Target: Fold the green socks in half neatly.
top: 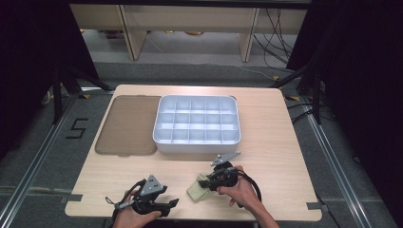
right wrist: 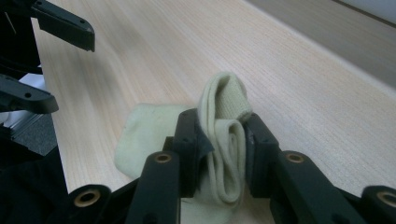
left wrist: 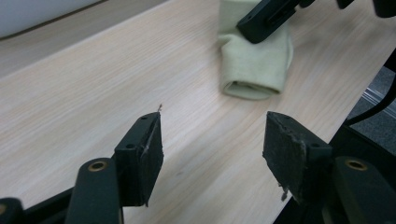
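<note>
Floor marking "5" [top: 77, 128] left of table; right gripper [right wrist: 225, 140] pinches sock [right wrist: 224, 135].

Bare wood strip along near table [top: 285, 190] edge, between left gripper [top: 174, 202] and folded yellow-green sock [top: 197, 190], open for passage. White compartment tray [top: 197, 145] blocks table centre; brown mat [top: 126, 126] lies flat beside it on left. Right side of table beyond tray free.

Your light wooden table [top: 266, 142] carries a white compartment tray [top: 196, 120] near twelve o'clock, a brown mat [top: 127, 124] at ten, a pale sock [top: 197, 188] at six.
</note>
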Tool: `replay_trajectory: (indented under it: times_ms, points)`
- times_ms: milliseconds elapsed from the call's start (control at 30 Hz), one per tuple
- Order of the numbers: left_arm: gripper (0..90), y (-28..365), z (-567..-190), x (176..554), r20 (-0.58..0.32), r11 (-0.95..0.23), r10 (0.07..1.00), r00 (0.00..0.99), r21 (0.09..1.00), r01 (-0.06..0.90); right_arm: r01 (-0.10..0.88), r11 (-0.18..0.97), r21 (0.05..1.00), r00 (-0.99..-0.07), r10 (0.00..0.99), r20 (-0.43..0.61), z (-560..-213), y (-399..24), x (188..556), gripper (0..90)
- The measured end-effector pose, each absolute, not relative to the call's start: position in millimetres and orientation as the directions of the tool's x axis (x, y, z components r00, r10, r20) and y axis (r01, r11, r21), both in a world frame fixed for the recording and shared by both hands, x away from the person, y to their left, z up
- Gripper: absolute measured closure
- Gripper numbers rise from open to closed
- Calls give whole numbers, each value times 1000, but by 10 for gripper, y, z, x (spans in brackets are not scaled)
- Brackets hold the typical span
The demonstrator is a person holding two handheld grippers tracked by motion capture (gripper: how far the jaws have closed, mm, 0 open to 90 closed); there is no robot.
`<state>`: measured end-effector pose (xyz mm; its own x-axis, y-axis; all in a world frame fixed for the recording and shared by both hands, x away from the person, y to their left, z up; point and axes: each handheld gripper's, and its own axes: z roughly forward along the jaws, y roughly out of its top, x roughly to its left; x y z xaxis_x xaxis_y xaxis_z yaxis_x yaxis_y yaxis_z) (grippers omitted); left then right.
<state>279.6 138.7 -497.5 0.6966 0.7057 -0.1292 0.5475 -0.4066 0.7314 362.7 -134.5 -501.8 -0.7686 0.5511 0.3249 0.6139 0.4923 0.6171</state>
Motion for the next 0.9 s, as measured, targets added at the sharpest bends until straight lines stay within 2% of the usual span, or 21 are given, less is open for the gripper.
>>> replay_trajectory:
  times_ms: [267,367,633,900]
  points:
    - [357,1581,-5002,2758,-74,-446,725,685,707,548,611,487,623,-771,543,332,-4994,-1332,3619,717]
    - [357,1603,-5021,2740,-91,-415,738,668,719,557,602,490,630,-774,551,312,-4958,-1339,3614,719]
    - [353,1669,-5035,2748,-57,-473,722,690,686,552,589,472,657,-778,551,302,-4860,-1363,3591,722]
    - [330,1710,-5040,2773,-70,-457,737,672,681,573,583,474,660,-780,554,291,-4770,-1417,3600,722]
